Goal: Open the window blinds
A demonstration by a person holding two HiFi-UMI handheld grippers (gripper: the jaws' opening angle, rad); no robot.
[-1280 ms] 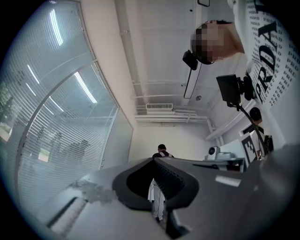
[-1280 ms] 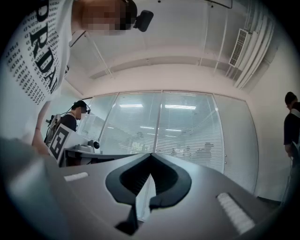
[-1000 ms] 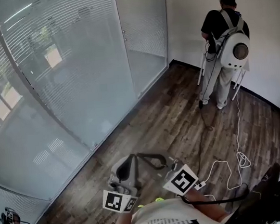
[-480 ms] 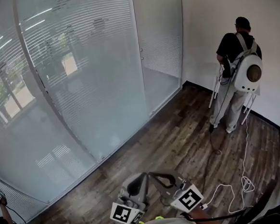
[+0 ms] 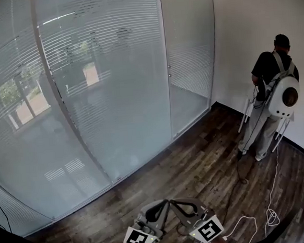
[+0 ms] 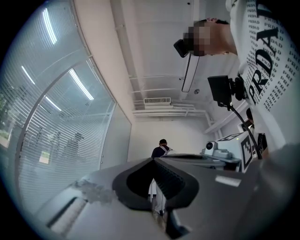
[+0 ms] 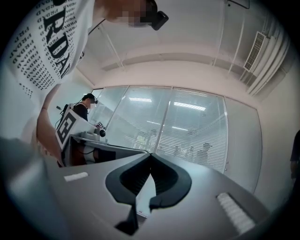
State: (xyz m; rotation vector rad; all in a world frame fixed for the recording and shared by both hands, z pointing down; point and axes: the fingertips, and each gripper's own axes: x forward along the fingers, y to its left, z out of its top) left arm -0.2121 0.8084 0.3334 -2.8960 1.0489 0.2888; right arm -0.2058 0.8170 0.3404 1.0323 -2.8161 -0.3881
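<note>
The window blinds (image 5: 100,59) are thin horizontal slats behind a tall glass wall that fills the left and middle of the head view; the slats look closed. They also show in the left gripper view (image 6: 51,140) and in the right gripper view (image 7: 187,136). My left gripper (image 5: 165,201) and right gripper (image 5: 172,201) sit side by side at the bottom edge, tips nearly touching, well short of the glass. Both are shut with nothing in them: the left gripper (image 6: 152,160) and the right gripper (image 7: 150,154) each show their jaws meeting at the tip.
A person with a white backpack (image 5: 276,103) stands at the far right by the white wall. White cables (image 5: 272,213) lie on the dark wood floor (image 5: 197,167). A glass door panel (image 5: 189,63) closes the corner beside the blinds.
The head view has tilted up, showing more of the blinds. Both grippers have sunk toward the bottom edge and drawn together. The person at the right appears lower and further right.
</note>
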